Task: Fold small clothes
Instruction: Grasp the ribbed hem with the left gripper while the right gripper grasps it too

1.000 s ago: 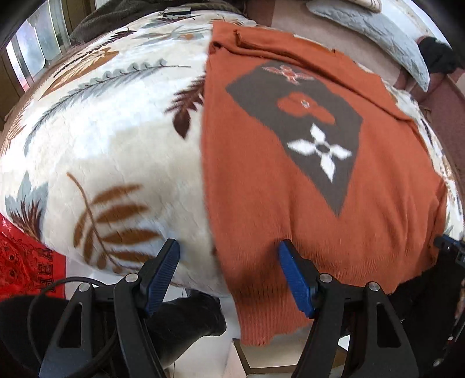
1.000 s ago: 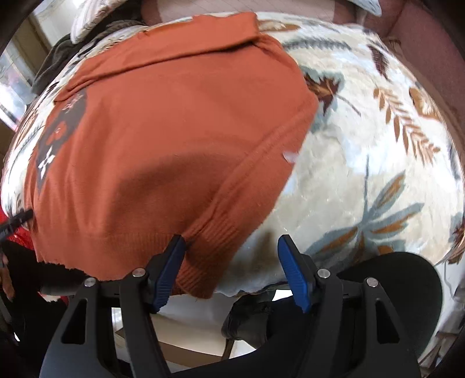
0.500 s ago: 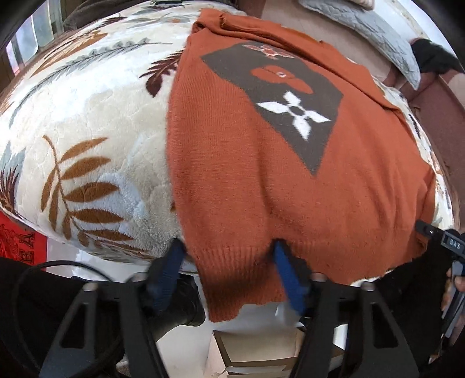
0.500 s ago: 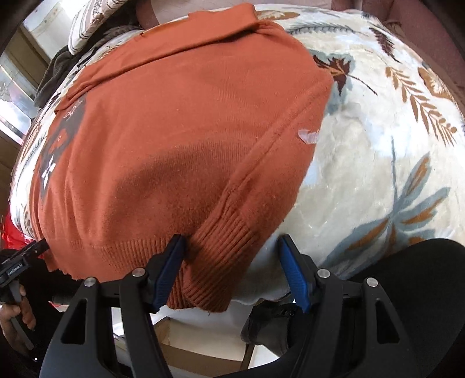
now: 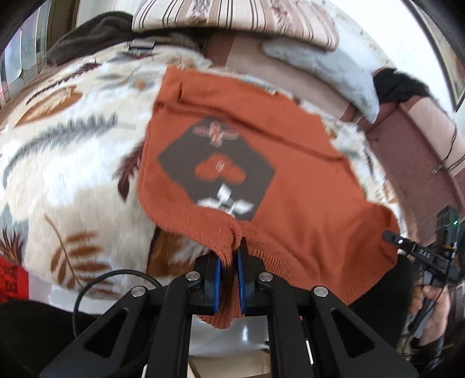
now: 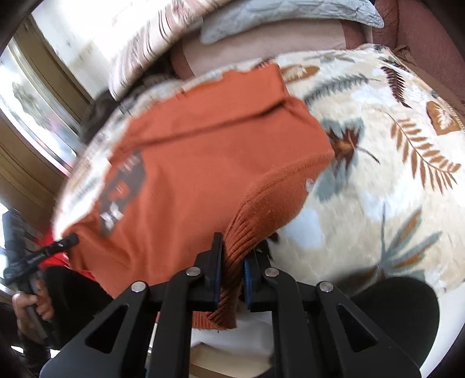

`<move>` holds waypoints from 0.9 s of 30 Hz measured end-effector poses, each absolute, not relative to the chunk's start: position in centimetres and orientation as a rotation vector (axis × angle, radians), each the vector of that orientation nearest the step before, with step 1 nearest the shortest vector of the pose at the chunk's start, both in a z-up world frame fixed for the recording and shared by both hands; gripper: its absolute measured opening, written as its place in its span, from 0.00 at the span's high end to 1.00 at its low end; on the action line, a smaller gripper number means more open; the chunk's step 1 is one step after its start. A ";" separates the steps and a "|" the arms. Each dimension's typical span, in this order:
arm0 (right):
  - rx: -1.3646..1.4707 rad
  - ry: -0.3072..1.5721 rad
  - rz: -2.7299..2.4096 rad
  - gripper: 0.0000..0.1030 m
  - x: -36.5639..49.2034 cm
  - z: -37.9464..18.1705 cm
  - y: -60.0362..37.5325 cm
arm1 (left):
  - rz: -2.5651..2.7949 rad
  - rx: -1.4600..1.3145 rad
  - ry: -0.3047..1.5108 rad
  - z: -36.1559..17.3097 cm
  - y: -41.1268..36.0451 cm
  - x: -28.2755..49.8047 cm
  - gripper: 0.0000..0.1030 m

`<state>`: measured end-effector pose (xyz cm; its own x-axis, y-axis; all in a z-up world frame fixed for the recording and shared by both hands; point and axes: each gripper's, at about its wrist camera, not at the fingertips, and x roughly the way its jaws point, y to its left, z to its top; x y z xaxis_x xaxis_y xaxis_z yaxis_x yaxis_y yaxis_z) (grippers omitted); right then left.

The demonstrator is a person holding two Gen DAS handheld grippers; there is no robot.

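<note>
We see the left gripper and right gripper, jaws just closed, each pinching the orange sweater's ribbed hem above the leaf-print blanket.

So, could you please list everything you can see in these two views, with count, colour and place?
rust-orange knit sweater: one, dark patch with white flower on its front, spread on the blanket, near hem lifted.
cream leaf-print plush blanket: one, under the sweater.
grey quilted pillow: one, behind the blanket.
striped pink-and-white bedding: one, at the far end.
red cloth: one, low beside the blanket.
left gripper: black, blue pads, shut on the hem's left corner.
right gripper: same colours, shut on the ribbed right corner.
hand: holding the right gripper's handle.
</note>
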<state>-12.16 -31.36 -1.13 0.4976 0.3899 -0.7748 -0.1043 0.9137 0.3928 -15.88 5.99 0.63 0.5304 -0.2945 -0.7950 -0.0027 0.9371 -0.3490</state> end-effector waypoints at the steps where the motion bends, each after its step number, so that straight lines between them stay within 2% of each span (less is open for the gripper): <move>1: 0.341 0.994 0.320 0.87 -11.5 -0.7 -31.4 | -0.187 -0.339 0.989 1.6 6.3 -15.2 0.92; 10: 0.435 0.871 0.375 0.87 -3.5 3.3 -31.3 | -0.151 -0.398 0.931 5.7 8.8 -7.4 0.92; 21: 0.454 0.829 0.344 0.87 7.3 3.1 -30.4 | -0.070 -0.378 0.930 4.8 10.2 3.9 0.92; 27: 0.524 0.885 0.334 0.87 15.0 0.6 -30.7 | -0.031 -0.398 0.977 2.4 11.5 11.5 0.92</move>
<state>15.04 -30.68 0.65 0.5943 0.4827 -0.6433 -0.0622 0.8251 0.5616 11.52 11.50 2.38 0.5650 -0.2028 -0.7998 -0.1513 0.9274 -0.3420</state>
